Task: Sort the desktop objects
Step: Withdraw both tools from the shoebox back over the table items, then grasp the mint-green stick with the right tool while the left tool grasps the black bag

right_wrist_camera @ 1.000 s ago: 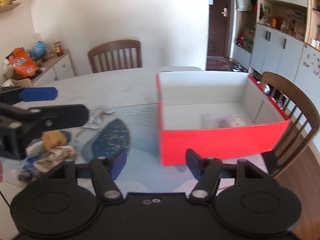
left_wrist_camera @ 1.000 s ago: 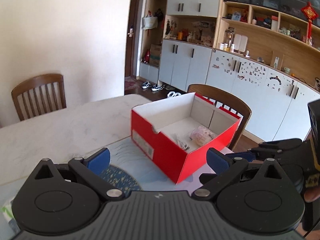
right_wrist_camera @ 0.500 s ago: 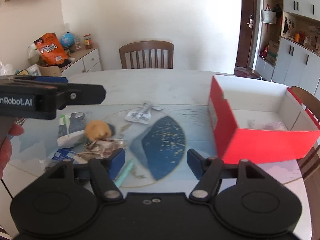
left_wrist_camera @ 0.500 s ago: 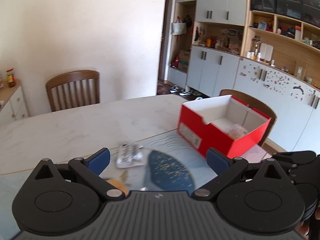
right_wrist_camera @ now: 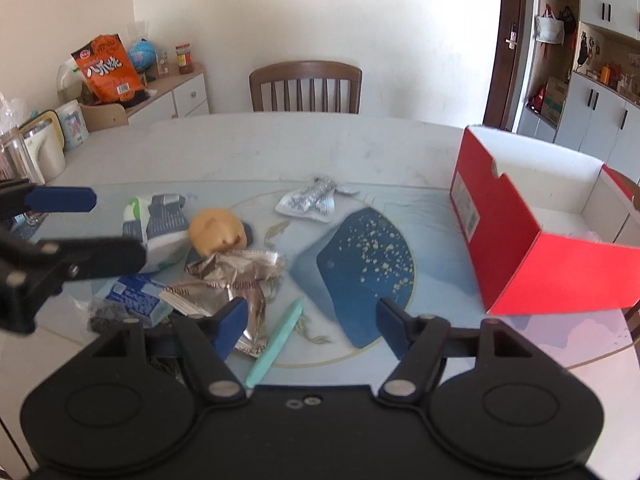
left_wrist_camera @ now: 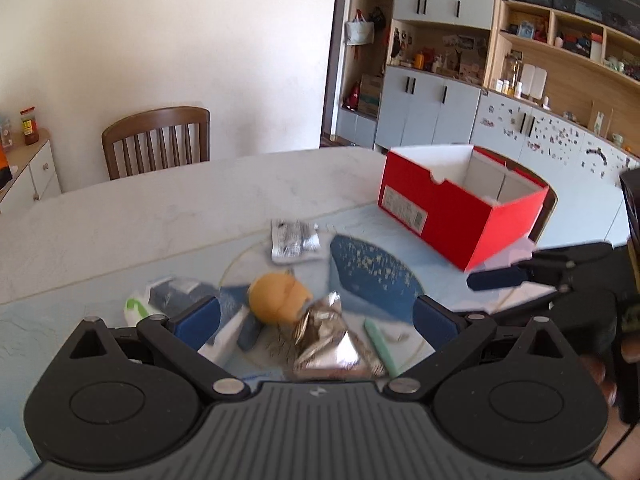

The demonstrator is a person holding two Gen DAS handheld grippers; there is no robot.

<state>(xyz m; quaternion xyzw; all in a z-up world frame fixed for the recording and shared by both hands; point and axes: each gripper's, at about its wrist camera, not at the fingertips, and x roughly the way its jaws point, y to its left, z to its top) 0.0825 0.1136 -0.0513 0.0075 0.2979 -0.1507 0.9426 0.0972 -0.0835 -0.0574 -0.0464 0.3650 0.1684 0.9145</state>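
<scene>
Sorting, early stage, we judge. In the red box (right_wrist_camera: 532, 256): one pale pinkish item, barely visible at its far end. We count on the tabletop (right_wrist_camera: 280, 144), left of the box: crumpled foil wrapper (right_wrist_camera: 236, 268), yellow bun-like toy (right_wrist_camera: 218, 230), white printed sachet (right_wrist_camera: 310, 200), mint-green stick (right_wrist_camera: 276, 340), blue carton (right_wrist_camera: 138, 296). Left hand-held gripper (left_wrist_camera: 316, 316): fingers apart, empty, over the foil. Right hand-held gripper (right_wrist_camera: 308, 316): apart, empty.

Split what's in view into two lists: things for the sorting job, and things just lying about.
For the job: red box, orange bun, silver wrapper, white packet, teal pen, tissue pack, blue carton.

Lying about: chair, orange snack bag, globe, kettle.
</scene>
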